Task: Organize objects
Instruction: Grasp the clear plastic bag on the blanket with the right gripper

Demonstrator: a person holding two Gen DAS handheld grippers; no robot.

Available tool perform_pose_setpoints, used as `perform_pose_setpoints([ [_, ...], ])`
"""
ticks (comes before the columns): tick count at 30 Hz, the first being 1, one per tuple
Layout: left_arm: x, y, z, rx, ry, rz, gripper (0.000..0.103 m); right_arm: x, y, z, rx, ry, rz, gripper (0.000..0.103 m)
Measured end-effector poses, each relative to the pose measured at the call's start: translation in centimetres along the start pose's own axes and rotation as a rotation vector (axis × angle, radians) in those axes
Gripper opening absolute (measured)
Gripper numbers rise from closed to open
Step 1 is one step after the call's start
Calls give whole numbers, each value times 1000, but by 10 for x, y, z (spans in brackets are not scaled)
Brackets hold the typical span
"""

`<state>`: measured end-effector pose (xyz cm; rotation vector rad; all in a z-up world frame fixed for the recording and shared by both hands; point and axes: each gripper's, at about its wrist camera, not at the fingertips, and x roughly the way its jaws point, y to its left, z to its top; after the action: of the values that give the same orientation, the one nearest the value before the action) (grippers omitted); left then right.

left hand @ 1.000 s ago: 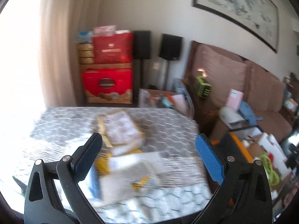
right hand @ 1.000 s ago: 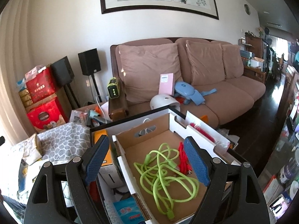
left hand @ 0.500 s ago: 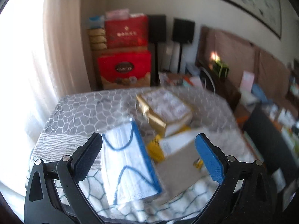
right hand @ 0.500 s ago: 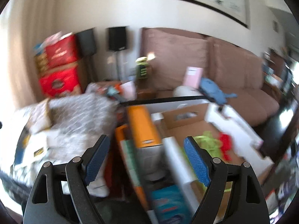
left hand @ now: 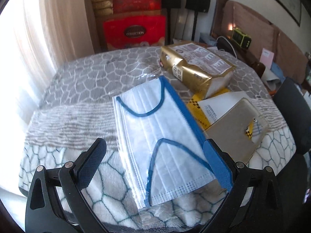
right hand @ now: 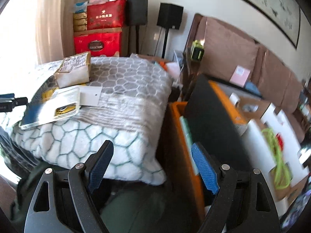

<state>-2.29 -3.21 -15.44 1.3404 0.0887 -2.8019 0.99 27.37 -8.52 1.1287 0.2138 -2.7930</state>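
**Mask pack approach: left tool positioned, grasp not yet made**

Inspection of the left wrist view finds the left tool (left hand: 153, 162) hovering with its jaws wide apart over a clear-wrapped pack of face masks (left hand: 155, 134). The pack is lying flat on the patterned blanket (left hand: 93, 73), its long axis running away from the camera and slightly to the right. The right-hand blue pad is overlapping the pack's blue-trimmed edge in the picture; whether it is touching cannot be told.

A gold packet (left hand: 196, 68) is sitting just beyond the pack, and a white-and-yellow carton (left hand: 231, 120) is lying beside the pack's right edge, close enough to be caught by a careless closure.

The right tool (right hand: 149, 167) is also standing apart, holding nothing, off the blanket's near corner and next to an orange bin (right hand: 176, 136) and a cardboard box (right hand: 272, 136) with green cord (right hand: 276, 155) in it.

Recommendations for the step in hand, as judgement only:
- The pack is thin, soft and slippery in its wrap, so it is likely calling for a grip across the short width near the near end.
- The tool is probably needing a lower, flatter entry so one pad can slide beneath the edge.
- Closure should be kept clear of the carton.
- The soft blanket may be bunching under pressure; a light touch is advisable.
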Motion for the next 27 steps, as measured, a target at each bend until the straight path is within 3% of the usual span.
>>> perform_pose_setpoints([
  [6,-1,30,-4,-116,9,-87,100,8,20,20,129,38,176,83],
  [8,-4,36,-8,-132,-7,-101,100,13,33,33,192,38,315,82],
  [9,-4,39,-9,-145,-13,-105,100,17,45,42,221,37,425,81],
  [12,5,45,-7,-179,8,-150,100,30,77,61,205,47,556,80],
  [15,15,47,-9,-196,50,-183,99,52,119,75,138,101,593,78],
  [19,12,47,-13,-173,37,-156,99,75,159,74,63,164,606,73],
  [26,16,58,-15,-159,14,-126,98,82,184,70,-14,166,595,72],
  [27,16,58,-15,-155,13,-127,98,82,184,70,-21,161,586,67],
])
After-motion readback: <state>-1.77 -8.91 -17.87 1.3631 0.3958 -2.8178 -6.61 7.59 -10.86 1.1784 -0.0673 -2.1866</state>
